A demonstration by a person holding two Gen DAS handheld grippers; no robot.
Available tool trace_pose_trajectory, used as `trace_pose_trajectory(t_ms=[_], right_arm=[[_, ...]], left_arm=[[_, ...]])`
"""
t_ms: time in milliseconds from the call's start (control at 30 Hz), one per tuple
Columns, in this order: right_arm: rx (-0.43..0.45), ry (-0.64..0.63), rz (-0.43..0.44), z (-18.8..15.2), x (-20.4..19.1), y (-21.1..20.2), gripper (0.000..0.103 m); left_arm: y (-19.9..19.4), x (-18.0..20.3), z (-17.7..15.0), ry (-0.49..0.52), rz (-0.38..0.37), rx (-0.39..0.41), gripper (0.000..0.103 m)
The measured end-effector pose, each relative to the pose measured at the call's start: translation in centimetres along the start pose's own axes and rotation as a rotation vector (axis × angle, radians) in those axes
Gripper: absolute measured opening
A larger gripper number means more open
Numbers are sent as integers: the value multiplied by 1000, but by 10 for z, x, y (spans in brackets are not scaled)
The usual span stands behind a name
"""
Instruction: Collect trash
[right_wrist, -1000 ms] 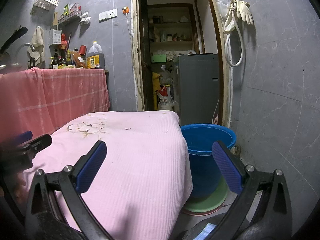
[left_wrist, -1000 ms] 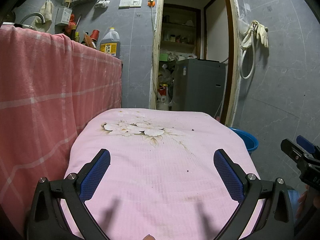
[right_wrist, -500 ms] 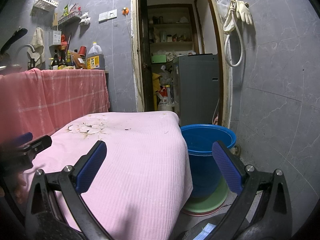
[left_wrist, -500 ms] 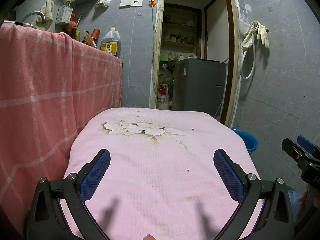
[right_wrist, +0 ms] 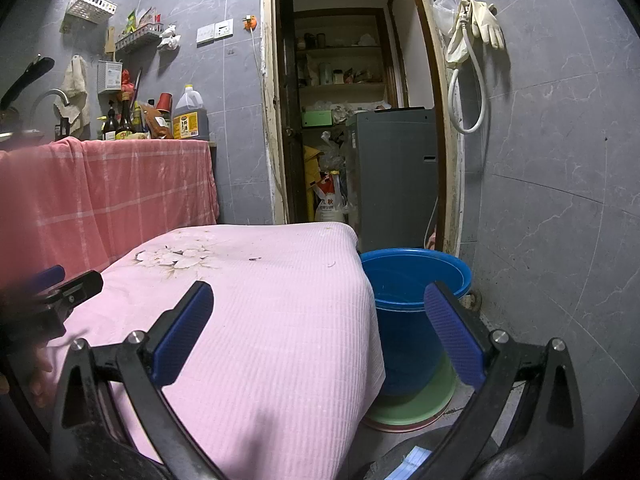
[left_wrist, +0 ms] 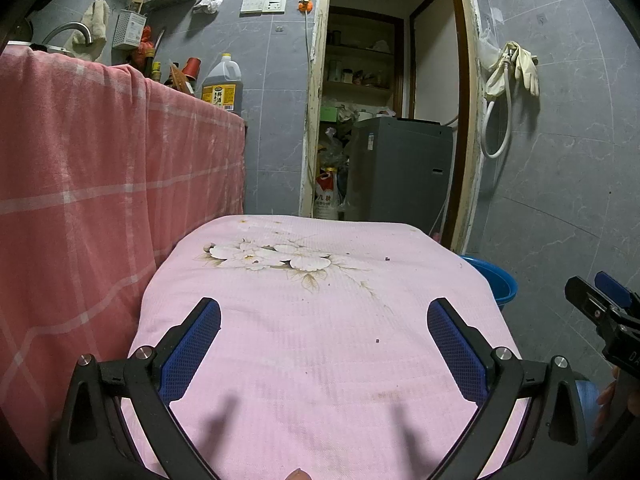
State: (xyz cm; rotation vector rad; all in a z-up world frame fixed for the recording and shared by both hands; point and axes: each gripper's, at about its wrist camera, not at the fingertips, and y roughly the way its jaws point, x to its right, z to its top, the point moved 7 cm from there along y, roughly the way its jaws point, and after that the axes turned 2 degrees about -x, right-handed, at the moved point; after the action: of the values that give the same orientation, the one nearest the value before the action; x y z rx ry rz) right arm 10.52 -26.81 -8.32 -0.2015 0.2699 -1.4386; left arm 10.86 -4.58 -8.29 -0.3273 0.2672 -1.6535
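A pink cloth with a white flower print covers a low table. Small dark crumbs and a pale scrap lie on it. My left gripper hovers open over the cloth's near part, nothing between its blue pads. My right gripper is open too, over the table's right corner, with a blue bucket just beyond its right finger. The bucket stands on a green basin on the floor.
A counter draped in a red checked cloth rises to the left, with bottles on top. Ahead is a doorway with a grey appliance. Tiled wall on the right holds hanging gloves.
The left wrist view has shifted very slightly; the grippers stay open and nothing on the table has moved.
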Motion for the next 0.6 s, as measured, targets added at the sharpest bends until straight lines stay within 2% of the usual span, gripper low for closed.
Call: trace_pose_trajectory(t_ms=[600], right_arm=[[0,1,1,-1,-1,0,103]], left_arm=[[0,1,0,-1,2,0,101]])
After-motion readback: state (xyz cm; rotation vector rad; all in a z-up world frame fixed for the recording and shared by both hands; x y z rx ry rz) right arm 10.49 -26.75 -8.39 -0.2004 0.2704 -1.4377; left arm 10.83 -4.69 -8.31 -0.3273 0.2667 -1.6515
